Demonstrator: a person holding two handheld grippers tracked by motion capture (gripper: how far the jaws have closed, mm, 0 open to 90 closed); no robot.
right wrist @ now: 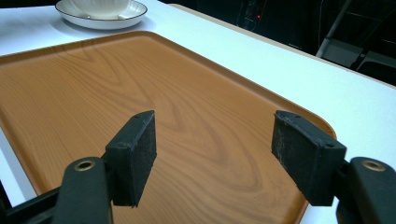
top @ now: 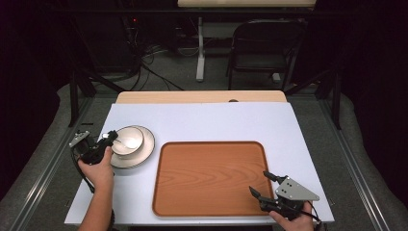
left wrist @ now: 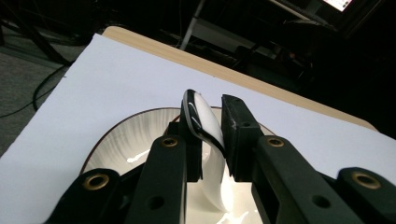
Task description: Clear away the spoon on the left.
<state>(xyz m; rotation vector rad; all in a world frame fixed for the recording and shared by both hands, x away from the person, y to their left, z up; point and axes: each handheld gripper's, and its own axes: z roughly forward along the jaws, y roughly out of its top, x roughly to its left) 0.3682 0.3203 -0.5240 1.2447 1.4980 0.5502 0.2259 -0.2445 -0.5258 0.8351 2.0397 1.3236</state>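
Note:
A white bowl [top: 127,139] sits on a dark-rimmed white plate [top: 144,153] at the table's left. My left gripper [top: 110,138] comes at it from the left. In the left gripper view its jaws [left wrist: 210,135] are shut on the bowl's thin rim [left wrist: 201,109], with the plate [left wrist: 123,135] beneath. My right gripper [top: 263,185] hovers over the near right corner of a wooden tray [top: 209,175]. It stands open [right wrist: 215,140] above the tray's bare bottom [right wrist: 140,79] with nothing between its pads. The plate [right wrist: 135,11] lies far off beyond the tray.
A white sheet [top: 207,120] covers the table, whose wooden far edge [top: 202,96] shows behind it. Beyond the table stand a dark folding chair [top: 264,48] and a desk leg with cables on the floor.

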